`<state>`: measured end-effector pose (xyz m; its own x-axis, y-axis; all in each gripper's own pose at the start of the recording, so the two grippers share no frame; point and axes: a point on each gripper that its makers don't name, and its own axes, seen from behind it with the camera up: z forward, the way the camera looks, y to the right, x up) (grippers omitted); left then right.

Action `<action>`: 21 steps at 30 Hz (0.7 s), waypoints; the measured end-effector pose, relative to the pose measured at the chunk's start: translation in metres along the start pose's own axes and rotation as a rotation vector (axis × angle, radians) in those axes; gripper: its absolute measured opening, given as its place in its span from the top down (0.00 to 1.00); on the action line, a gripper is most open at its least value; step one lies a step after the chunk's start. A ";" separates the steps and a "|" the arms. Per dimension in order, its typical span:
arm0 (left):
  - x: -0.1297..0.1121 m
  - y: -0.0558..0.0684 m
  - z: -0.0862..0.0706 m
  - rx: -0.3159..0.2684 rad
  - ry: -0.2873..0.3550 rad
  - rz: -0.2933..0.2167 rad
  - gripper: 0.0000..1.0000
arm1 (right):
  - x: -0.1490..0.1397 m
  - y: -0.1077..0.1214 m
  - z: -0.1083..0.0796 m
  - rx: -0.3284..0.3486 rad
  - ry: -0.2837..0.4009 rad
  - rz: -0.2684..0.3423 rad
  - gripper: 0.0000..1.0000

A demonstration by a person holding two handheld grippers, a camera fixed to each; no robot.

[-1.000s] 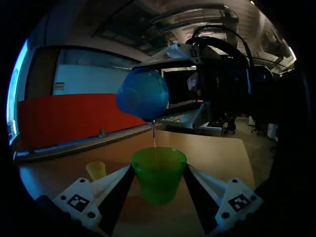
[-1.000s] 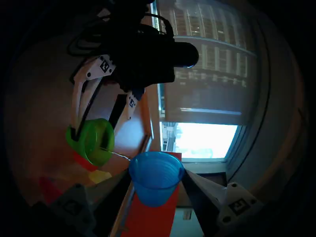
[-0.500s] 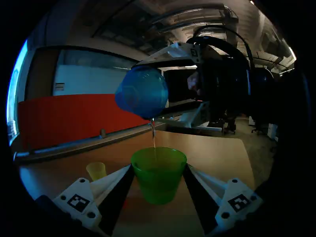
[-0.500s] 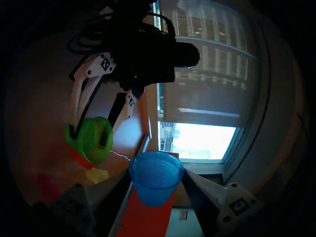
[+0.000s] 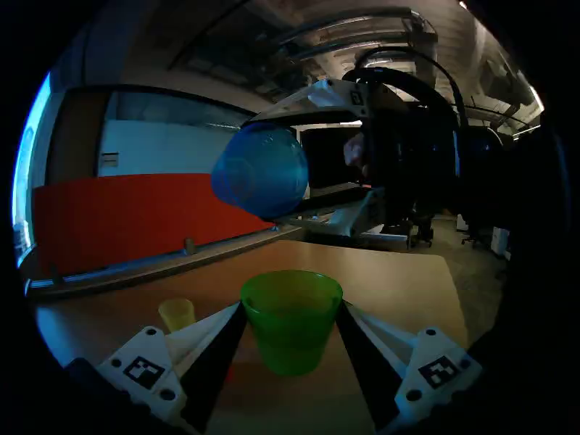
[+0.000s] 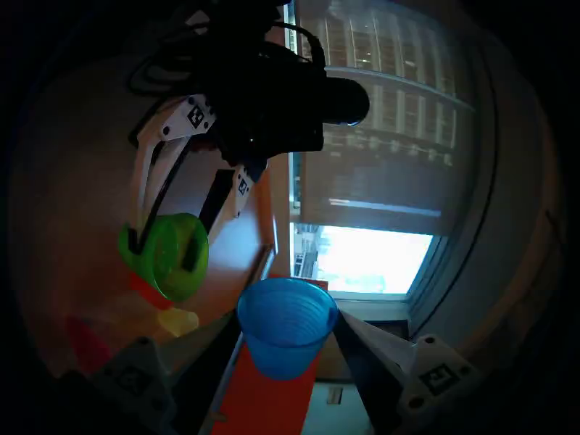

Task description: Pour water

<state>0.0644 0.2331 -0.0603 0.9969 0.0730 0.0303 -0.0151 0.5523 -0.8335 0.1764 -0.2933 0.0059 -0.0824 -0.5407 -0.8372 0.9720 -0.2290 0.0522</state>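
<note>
- Stream has stopped since half a second ago; blue cup (image 5: 261,170) is still tipped above the green cup (image 5: 291,319).
- Left gripper (image 5: 290,313) clamps the green cup upright; right gripper (image 6: 288,319) clamps the blue cup.
- My call: hold the blue cup over the rim till drips end, then level it slowly.

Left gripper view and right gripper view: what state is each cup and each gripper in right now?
blue cup: tipped on its side above the green cup, no stream falling from its rim.
green cup: upright, open mouth under the blue cup.
yellow cup: upright on the table, untouched.
left gripper: shut on the green cup.
right gripper: shut on the blue cup.
</note>
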 end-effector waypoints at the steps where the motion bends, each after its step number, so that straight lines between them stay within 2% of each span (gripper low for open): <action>1: 0.000 0.000 0.000 0.000 0.000 -0.001 0.15 | 0.000 0.000 0.000 0.000 0.000 0.000 0.09; 8: 0.000 -0.001 -0.001 0.003 0.000 -0.001 0.15 | 0.004 0.002 0.001 -0.007 0.003 0.019 0.09; 21: 0.001 -0.002 -0.002 0.005 0.000 -0.003 0.15 | 0.005 0.007 0.001 -0.021 0.004 0.116 0.09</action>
<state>0.0653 0.2308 -0.0595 0.9969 0.0713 0.0322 -0.0130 0.5566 -0.8307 0.1830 -0.2981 0.0024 0.0314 -0.5594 -0.8283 0.9795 -0.1478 0.1370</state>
